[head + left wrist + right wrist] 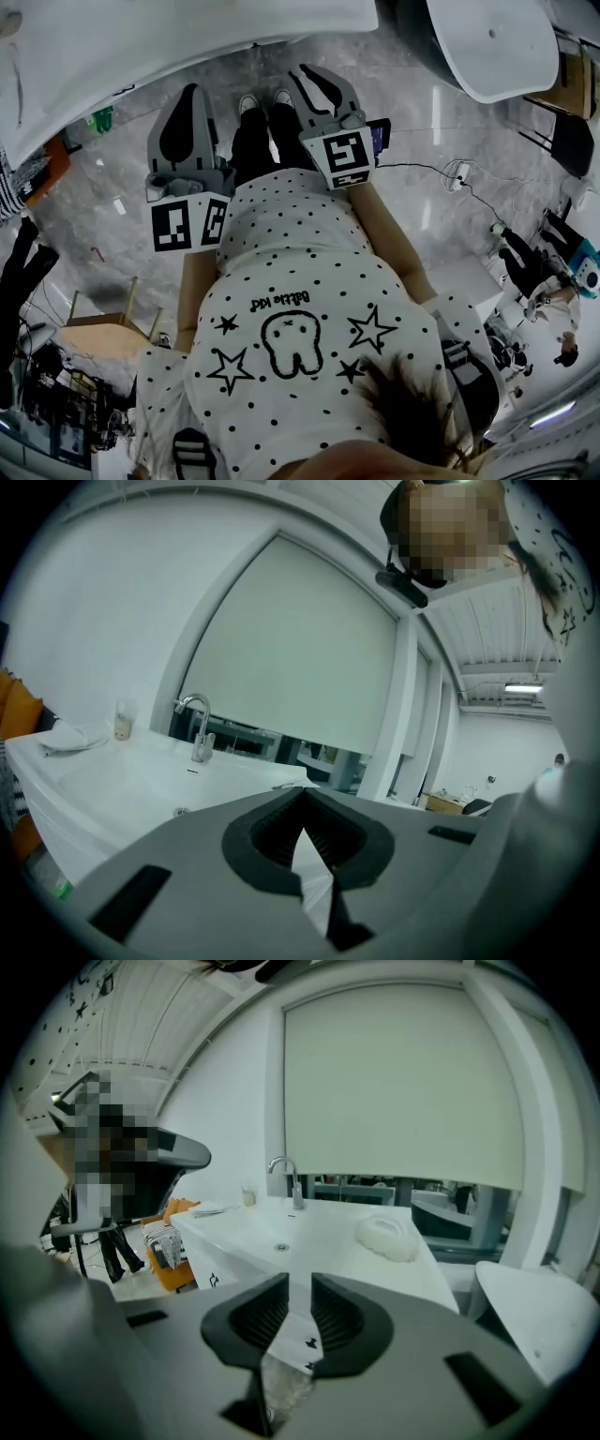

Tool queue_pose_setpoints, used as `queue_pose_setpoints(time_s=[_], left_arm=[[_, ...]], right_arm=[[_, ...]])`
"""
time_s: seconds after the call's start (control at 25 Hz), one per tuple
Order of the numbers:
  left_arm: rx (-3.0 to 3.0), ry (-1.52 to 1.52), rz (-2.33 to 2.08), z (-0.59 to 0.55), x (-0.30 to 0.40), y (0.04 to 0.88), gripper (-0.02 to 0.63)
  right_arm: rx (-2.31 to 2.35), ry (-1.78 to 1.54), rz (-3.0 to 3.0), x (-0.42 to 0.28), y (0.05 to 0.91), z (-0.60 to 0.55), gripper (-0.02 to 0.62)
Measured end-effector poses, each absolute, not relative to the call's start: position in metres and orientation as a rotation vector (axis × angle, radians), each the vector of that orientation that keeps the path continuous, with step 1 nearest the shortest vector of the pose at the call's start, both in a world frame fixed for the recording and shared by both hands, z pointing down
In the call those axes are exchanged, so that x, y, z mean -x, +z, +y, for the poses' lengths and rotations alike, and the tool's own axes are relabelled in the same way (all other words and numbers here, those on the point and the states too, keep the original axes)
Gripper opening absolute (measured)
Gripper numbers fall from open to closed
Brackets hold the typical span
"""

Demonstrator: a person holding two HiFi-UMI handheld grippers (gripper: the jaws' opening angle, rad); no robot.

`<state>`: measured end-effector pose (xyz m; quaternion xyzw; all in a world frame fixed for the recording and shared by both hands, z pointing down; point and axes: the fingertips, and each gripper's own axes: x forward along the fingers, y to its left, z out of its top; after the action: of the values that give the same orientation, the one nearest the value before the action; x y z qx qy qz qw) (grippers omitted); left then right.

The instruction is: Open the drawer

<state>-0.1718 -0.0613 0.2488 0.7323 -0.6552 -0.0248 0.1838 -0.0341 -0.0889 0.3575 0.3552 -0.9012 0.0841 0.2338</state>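
Note:
In the head view both grippers hang in front of the person's dotted shirt, over a grey marble floor. The left gripper (190, 94) and the right gripper (314, 75) point toward a white washbasin counter (141, 47). From the left gripper view, the left gripper (302, 794) has its jaw tips touching, shut on nothing. The right gripper (300, 1283) shows a narrow gap between its jaws, open and empty. The counter (309, 1232) with its tap (289, 1180) lies ahead of both. I cannot make out a drawer front or handle.
A round white table (497, 47) stands right of the counter. A white cloth (386, 1237) lies on the counter by the basin. An orange bin (173, 1265) sits at the counter's left end. A wooden stool (108, 319) stands on the floor, and people (525, 267) stand at the right.

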Motion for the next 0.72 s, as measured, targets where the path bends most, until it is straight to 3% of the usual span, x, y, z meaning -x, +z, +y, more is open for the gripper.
queue_pose_setpoints(time_s=[0.72], left_arm=[[-2.053, -0.035, -1.773, -0.07, 0.162, 0.292, 0.005]], right_arm=[[-1.037, 0.286, -2.359, 0.042, 0.422, -0.111, 0.1]])
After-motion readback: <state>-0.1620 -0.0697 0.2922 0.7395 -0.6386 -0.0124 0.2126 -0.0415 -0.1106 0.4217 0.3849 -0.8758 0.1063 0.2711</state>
